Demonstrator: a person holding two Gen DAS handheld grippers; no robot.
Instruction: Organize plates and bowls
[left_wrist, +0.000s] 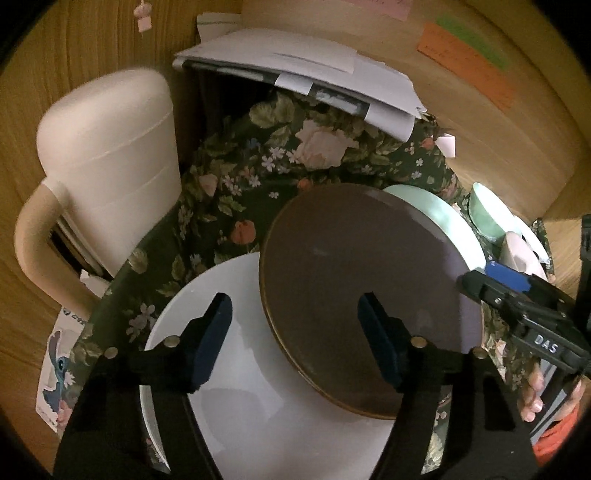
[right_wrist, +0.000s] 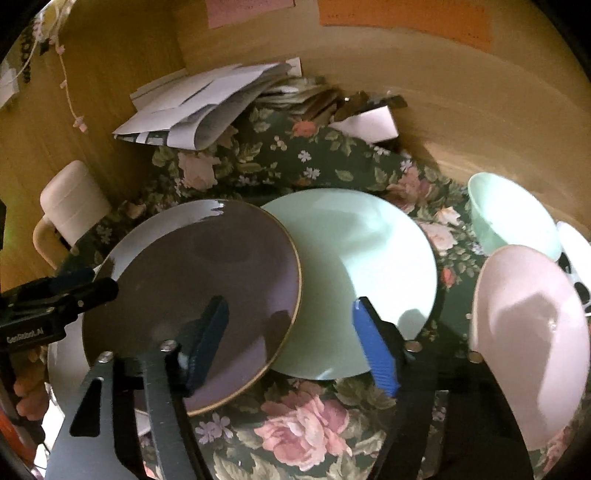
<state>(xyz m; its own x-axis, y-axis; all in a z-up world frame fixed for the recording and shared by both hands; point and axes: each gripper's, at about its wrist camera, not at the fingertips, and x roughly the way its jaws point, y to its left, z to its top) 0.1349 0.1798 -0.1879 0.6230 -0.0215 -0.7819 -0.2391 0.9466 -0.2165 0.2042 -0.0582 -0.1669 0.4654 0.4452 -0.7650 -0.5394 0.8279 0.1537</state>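
Note:
A dark purple plate with a gold rim (left_wrist: 362, 295) (right_wrist: 199, 295) lies partly on a white plate (left_wrist: 236, 332) and overlaps a mint green plate (left_wrist: 443, 218) (right_wrist: 362, 273). A mint bowl (right_wrist: 513, 214) and a pink bowl (right_wrist: 532, 339) stand at the right on the floral cloth (right_wrist: 295, 417). My left gripper (left_wrist: 295, 339) is open and empty above the white and purple plates. My right gripper (right_wrist: 291, 339) is open and empty above the purple and green plates; it also shows in the left wrist view (left_wrist: 517, 291).
A cream jug with a handle (left_wrist: 107, 177) (right_wrist: 70, 210) stands at the left. A pile of papers (left_wrist: 303, 70) (right_wrist: 207, 99) lies at the back by the wooden wall. Coloured notes (left_wrist: 469, 62) hang on the wall.

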